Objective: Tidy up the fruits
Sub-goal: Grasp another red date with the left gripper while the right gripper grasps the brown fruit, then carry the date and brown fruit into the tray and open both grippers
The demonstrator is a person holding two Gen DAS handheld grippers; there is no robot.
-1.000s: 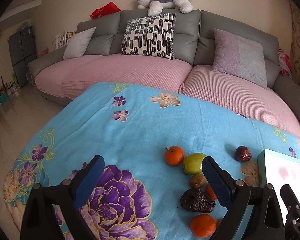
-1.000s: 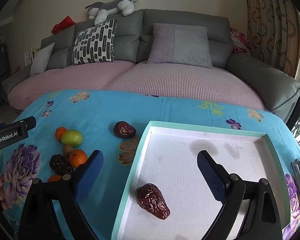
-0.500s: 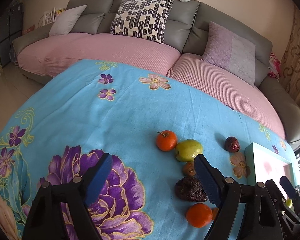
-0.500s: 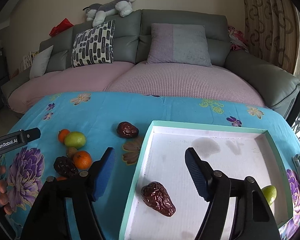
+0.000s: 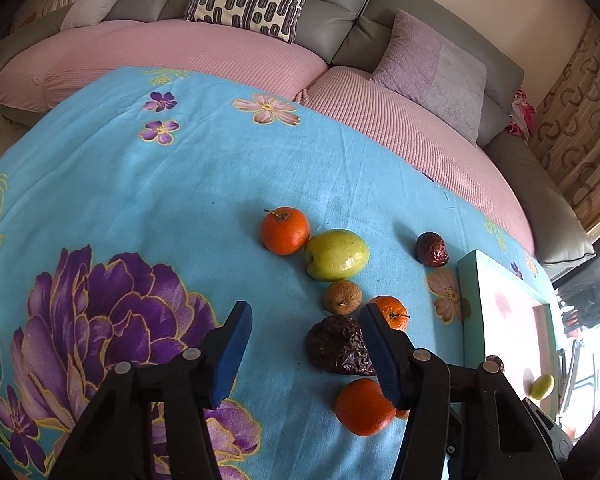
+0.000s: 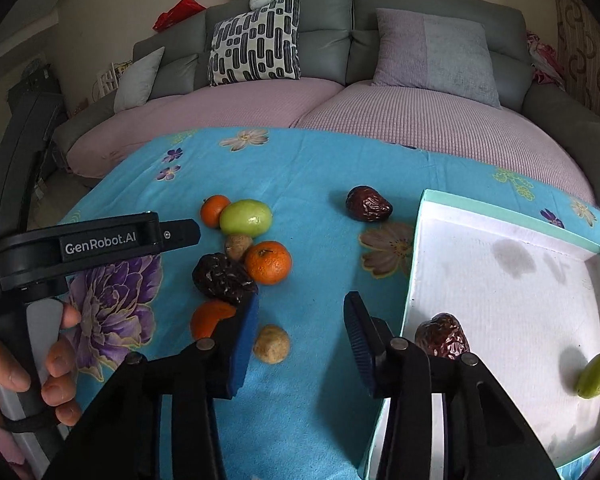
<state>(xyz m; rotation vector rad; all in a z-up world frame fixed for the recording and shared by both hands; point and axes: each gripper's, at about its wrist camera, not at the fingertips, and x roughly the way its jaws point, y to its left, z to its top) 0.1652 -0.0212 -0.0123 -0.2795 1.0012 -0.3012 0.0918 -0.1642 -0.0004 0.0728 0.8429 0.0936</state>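
fruit pile: oranges, a green apple (image 6: 245, 217) and wrinkly dates on the blue floral desk (image 6: 316, 168), left of the tray (image 6: 416, 256)
tray date (image 6: 442, 335): long axis runs toward the near-right
writing: "GenRobot.AI" on the left hand-held gripper (image 6: 100, 242)
right hand-held gripper (image 6: 300, 338): has slid left off the tray, jaws just been closing, still open, nothing pinched
left one: same, closing, empty
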